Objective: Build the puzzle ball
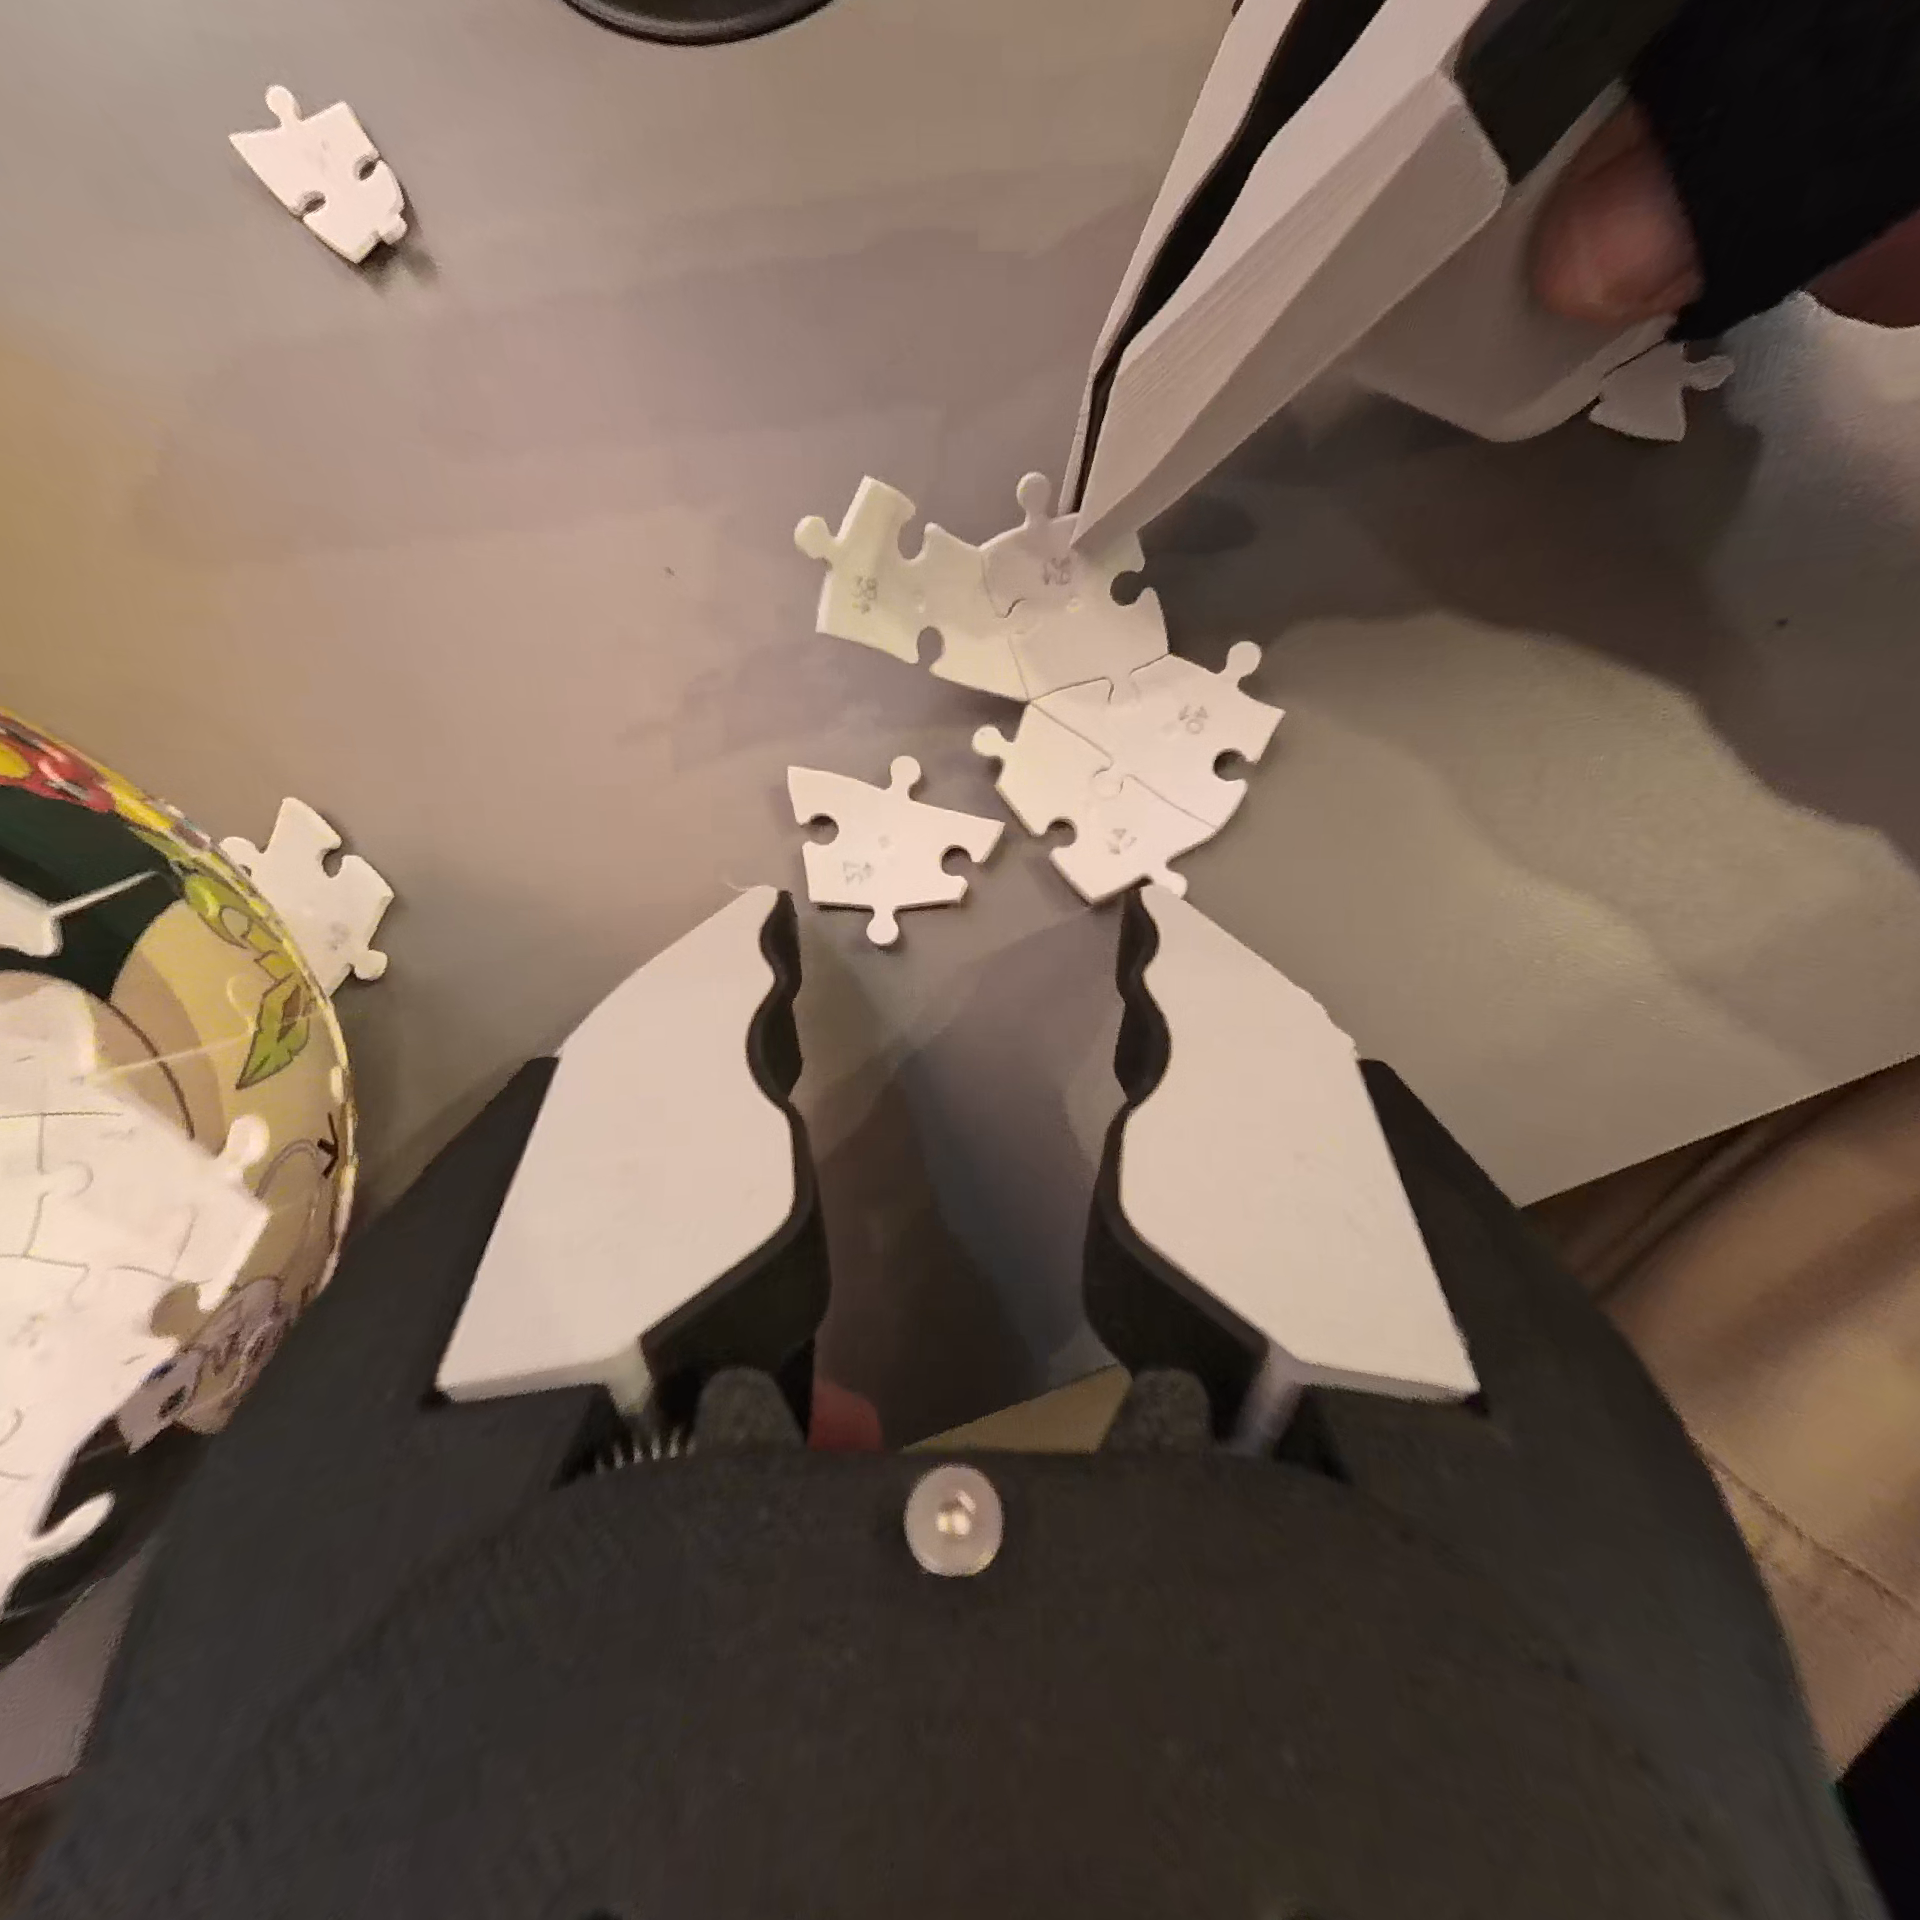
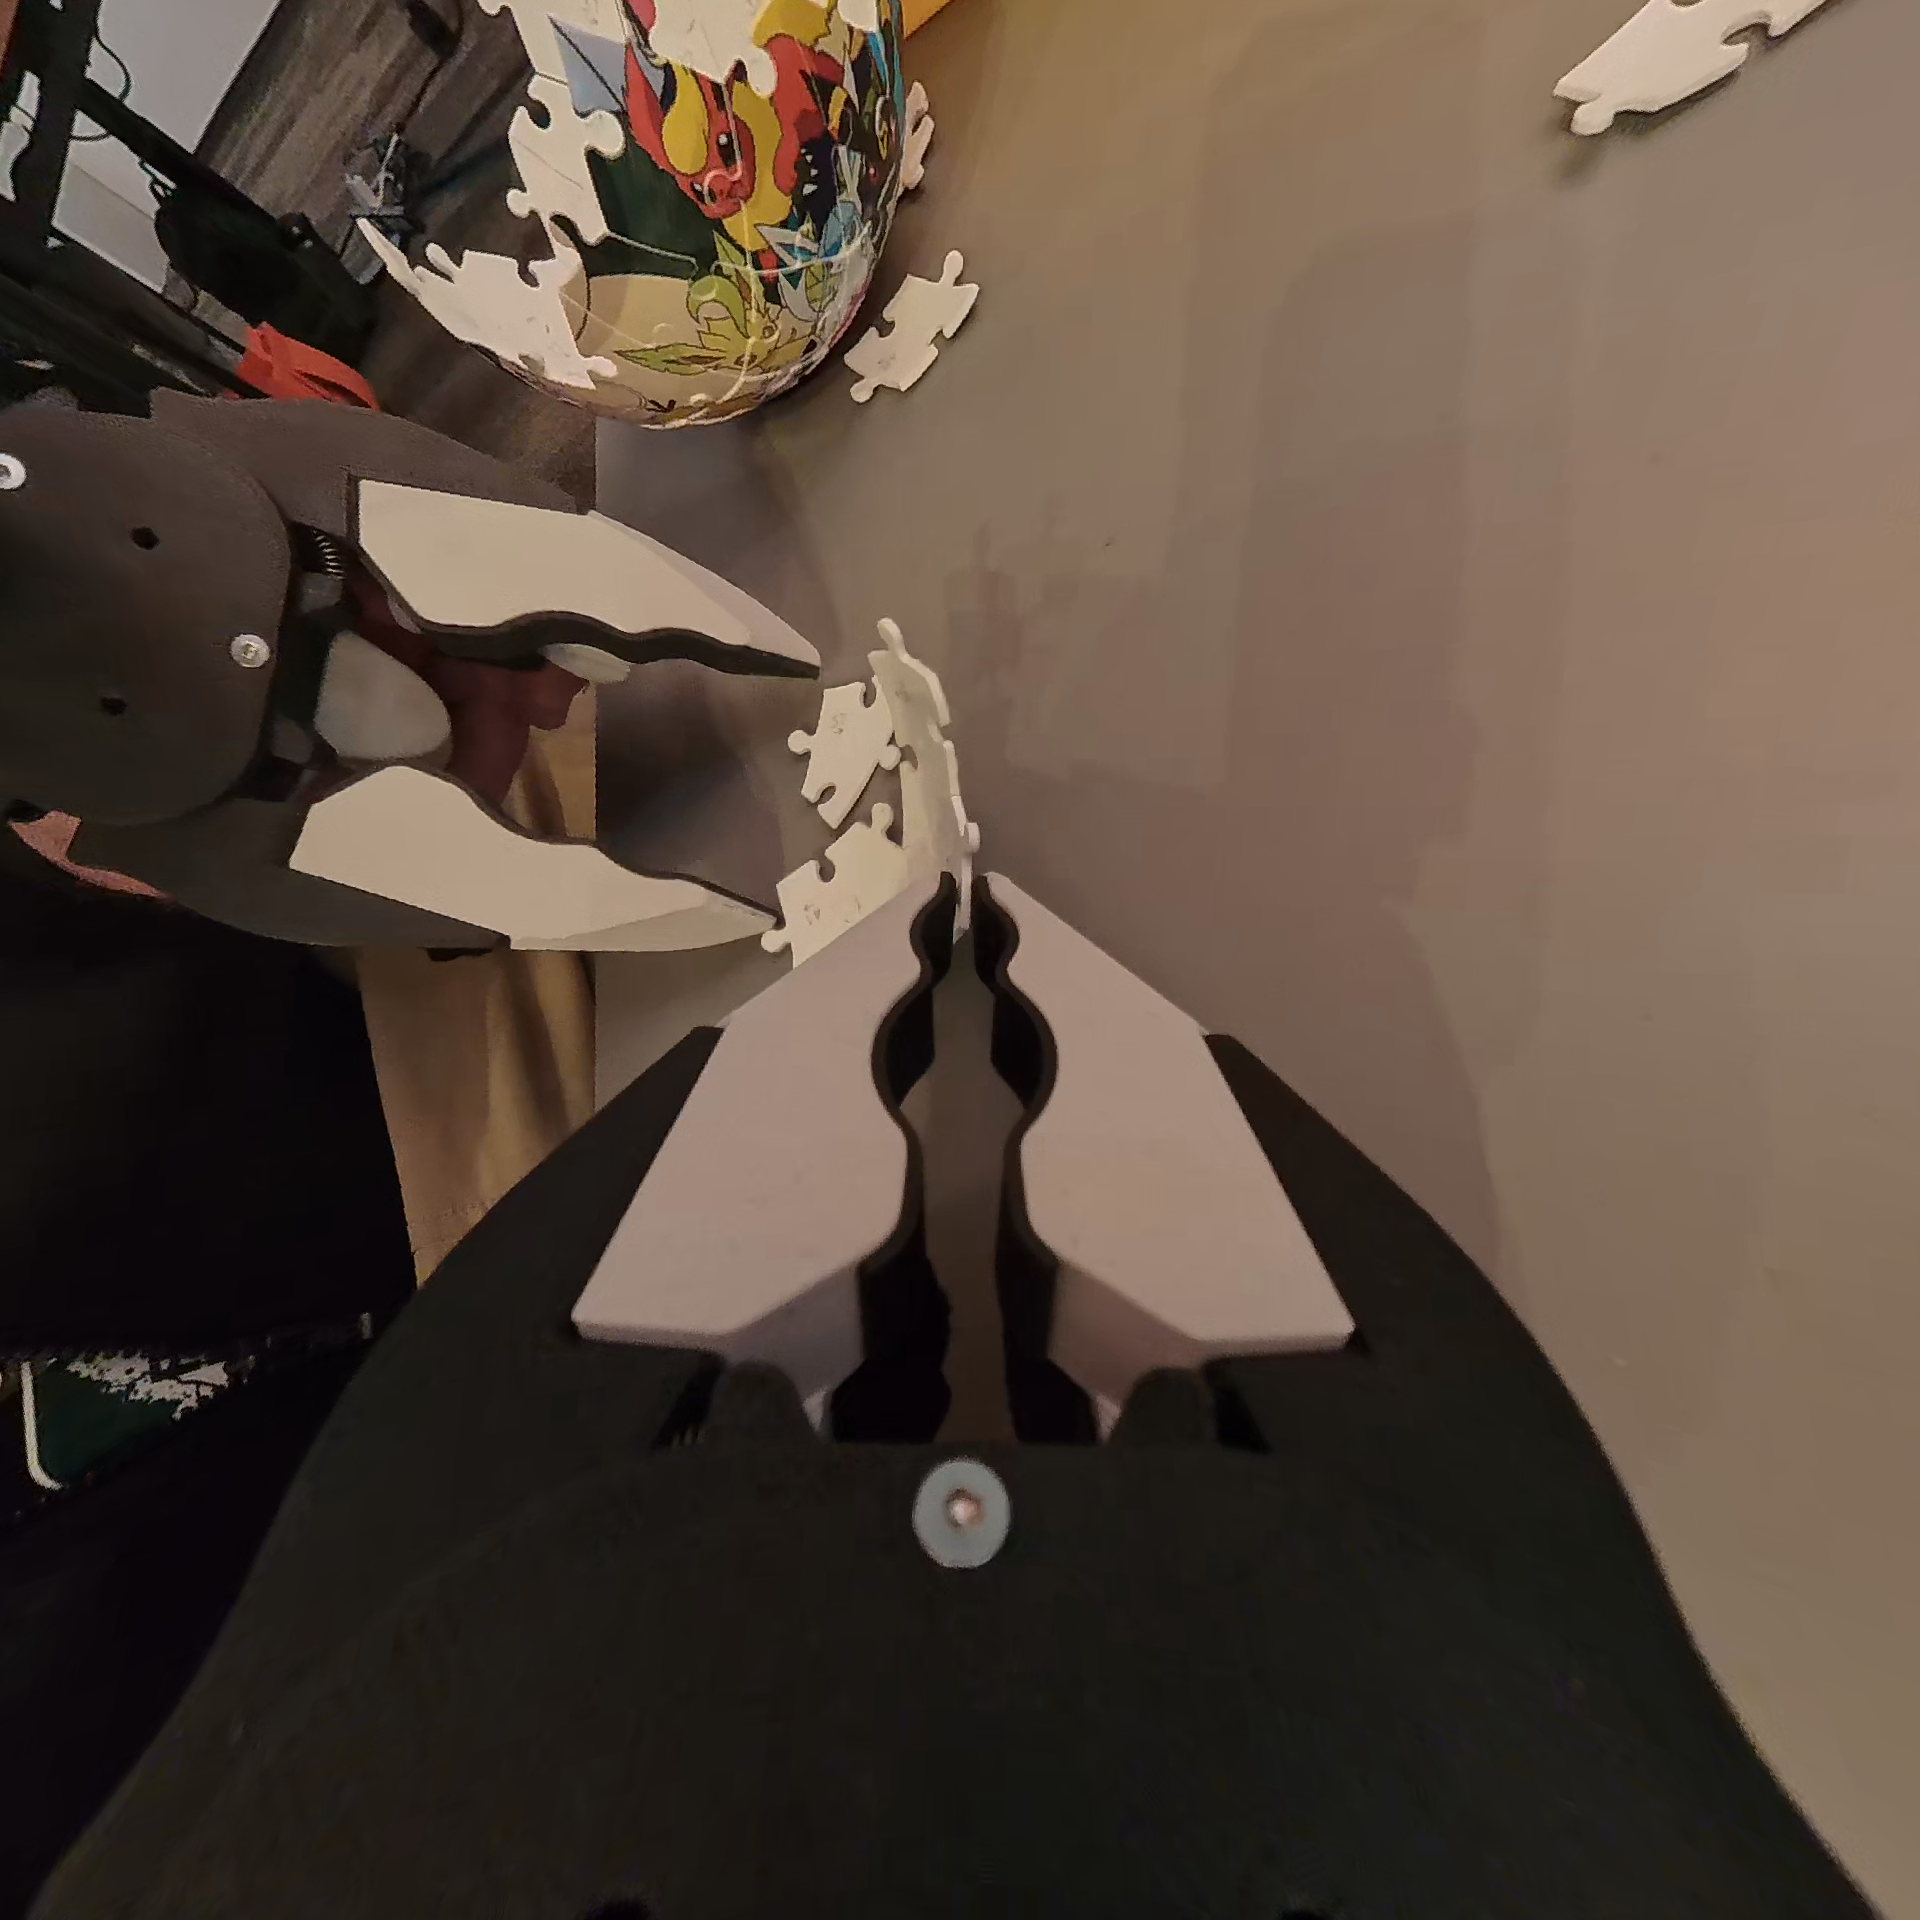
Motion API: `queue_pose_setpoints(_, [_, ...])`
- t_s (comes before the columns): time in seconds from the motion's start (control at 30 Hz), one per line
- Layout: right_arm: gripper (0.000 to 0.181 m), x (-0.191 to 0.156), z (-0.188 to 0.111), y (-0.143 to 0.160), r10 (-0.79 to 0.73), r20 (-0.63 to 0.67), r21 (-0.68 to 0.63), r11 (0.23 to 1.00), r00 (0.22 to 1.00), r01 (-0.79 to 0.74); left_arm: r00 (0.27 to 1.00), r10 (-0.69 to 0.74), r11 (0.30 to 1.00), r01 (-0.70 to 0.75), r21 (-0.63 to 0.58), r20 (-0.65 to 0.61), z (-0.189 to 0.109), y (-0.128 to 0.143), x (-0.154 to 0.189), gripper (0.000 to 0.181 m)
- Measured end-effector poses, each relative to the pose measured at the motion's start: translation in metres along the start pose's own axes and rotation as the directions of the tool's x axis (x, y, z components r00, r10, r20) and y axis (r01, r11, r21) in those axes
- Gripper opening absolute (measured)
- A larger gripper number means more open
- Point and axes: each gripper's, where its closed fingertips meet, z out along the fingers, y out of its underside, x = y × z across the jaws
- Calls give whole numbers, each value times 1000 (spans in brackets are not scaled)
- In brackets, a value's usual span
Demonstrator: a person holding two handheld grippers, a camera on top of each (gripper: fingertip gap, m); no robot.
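The left tongs (image 1: 956,909) stand wide apart and hold nothing, their tips just short of the white pieces on the grey table (image 1: 520,520). Right ahead of the left tip lies a single loose piece (image 1: 888,847); ahead of the right tip begins a curved strip of joined pieces (image 1: 1049,675), blank side up, running away toward the right tongs (image 1: 1081,514). Those tongs come in from the far right, narrowed onto the far end of the strip and pinching its edge between their tips. The half-built puzzle ball (image 1: 156,1039), colourful outside and white inside, sits to the left of the left tongs, with a spare piece (image 1: 322,894) touching its far side. Another piece (image 1: 322,171) lies well ahead to the left.
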Motion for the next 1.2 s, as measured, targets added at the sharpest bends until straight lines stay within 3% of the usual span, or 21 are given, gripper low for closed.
queue_pose_setpoints(0.7, [2,1,0,6,4,12,-19,1000,1000,-3,989,49,997,-40,65,-138,-6,0,18,58])
queue_pose_setpoints(1.2, [2,2,-3,9,8,18,-27,1000,1000,-8,993,29,998,-23,56,-116,-1,0,8,59])
